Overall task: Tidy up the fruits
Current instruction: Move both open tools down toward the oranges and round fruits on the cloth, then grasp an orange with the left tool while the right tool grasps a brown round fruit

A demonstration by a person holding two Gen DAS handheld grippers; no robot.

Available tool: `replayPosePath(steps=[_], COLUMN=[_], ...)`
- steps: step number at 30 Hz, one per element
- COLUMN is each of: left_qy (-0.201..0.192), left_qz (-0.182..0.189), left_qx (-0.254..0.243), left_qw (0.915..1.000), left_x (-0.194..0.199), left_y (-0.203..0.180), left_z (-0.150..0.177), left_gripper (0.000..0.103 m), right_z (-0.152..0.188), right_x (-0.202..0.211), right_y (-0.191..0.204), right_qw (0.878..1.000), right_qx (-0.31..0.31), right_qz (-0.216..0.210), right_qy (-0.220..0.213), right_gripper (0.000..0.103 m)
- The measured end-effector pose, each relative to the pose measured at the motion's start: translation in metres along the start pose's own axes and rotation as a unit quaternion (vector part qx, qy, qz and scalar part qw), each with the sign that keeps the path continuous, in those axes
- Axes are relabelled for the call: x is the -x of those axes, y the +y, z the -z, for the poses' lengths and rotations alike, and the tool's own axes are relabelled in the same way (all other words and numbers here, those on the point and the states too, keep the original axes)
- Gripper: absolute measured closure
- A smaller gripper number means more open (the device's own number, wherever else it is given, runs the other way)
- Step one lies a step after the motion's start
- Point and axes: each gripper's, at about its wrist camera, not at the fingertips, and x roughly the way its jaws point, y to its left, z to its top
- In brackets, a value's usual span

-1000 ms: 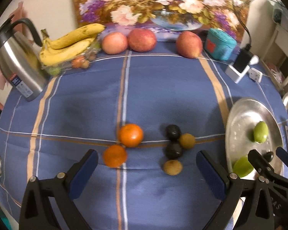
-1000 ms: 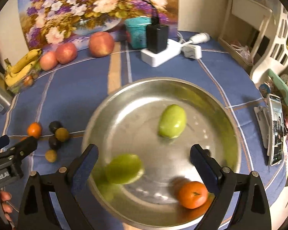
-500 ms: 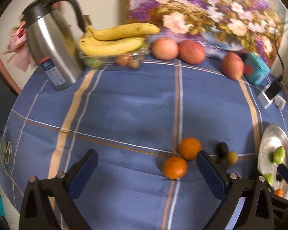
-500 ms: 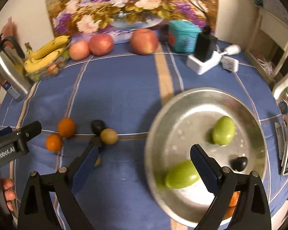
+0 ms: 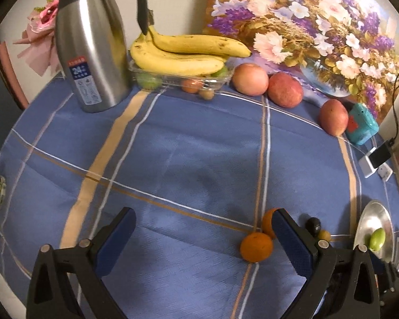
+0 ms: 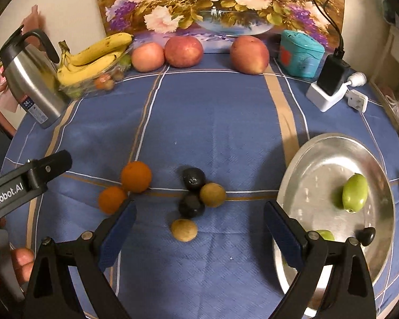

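Two oranges (image 6: 135, 176), four small fruits (image 6: 196, 202) on cloth; three apples (image 6: 183, 51).

Kettle (image 5: 93, 50): standing far left.
Painting (image 6: 215, 2): leaning at the far wall.
Teal box (image 6: 300, 54): sitting far right.
Charger (image 6: 329, 87): sitting right of it.

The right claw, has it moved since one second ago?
Yes. The right claw has swung left, off the silver plate, and now hangs open over the small dark and brown fruits on the cloth.
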Motion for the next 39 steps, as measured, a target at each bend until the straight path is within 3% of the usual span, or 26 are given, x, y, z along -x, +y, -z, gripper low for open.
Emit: replayPosePath(steps=[4, 10, 16, 20, 24, 30, 34, 39], left_qy=[0.020, 0.054, 0.078, 0.088, 0.104, 0.111, 0.118, 0.124], left_qz=[0.013, 0.001, 0.004, 0.014, 0.027, 0.046, 0.061, 0.079], left_qx=[-0.008, -0.008, -0.020, -0.018, -0.007, -0.005, -0.005, 0.000], left_qw=[0.9997, 0.9985, 0.9967, 0.9958, 0.9942, 0.9927, 0.9911, 0.9891], left_x=[-0.013, -0.038, -0.049, -0.049, -0.051, -0.050, -0.051, -0.050], left_y=[-0.010, -0.014, -0.024, -0.028, -0.030, -0.036, -0.041, -0.043], left_z=[0.002, 0.008, 0.014, 0.015, 0.016, 0.015, 0.016, 0.016], left_gripper=[0.000, 0.000, 0.000, 0.000, 0.001, 0.019, 0.037, 0.048], right_z=[0.004, 0.012, 0.014, 0.016, 0.017, 0.016, 0.017, 0.016], right_x=[-0.012, -0.030, -0.034, -0.036, -0.035, -0.034, -0.034, -0.035], right_y=[-0.004, -0.005, 0.000, 0.001, 0.001, 0.000, 0.004, 0.006], right_qw=[1.000, 0.999, 0.998, 0.998, 0.998, 0.998, 0.998, 0.998], right_qx=[-0.009, -0.013, -0.001, 0.003, 0.001, -0.010, -0.006, -0.006], right_qz=[-0.001, 0.002, 0.009, 0.012, 0.012, -0.015, -0.022, -0.029], right_qy=[0.019, 0.050, 0.058, 0.058, 0.054, 0.055, 0.059, 0.061], right_gripper=[0.006, 0.006, 0.007, 0.026, 0.038, 0.046, 0.057, 0.069])
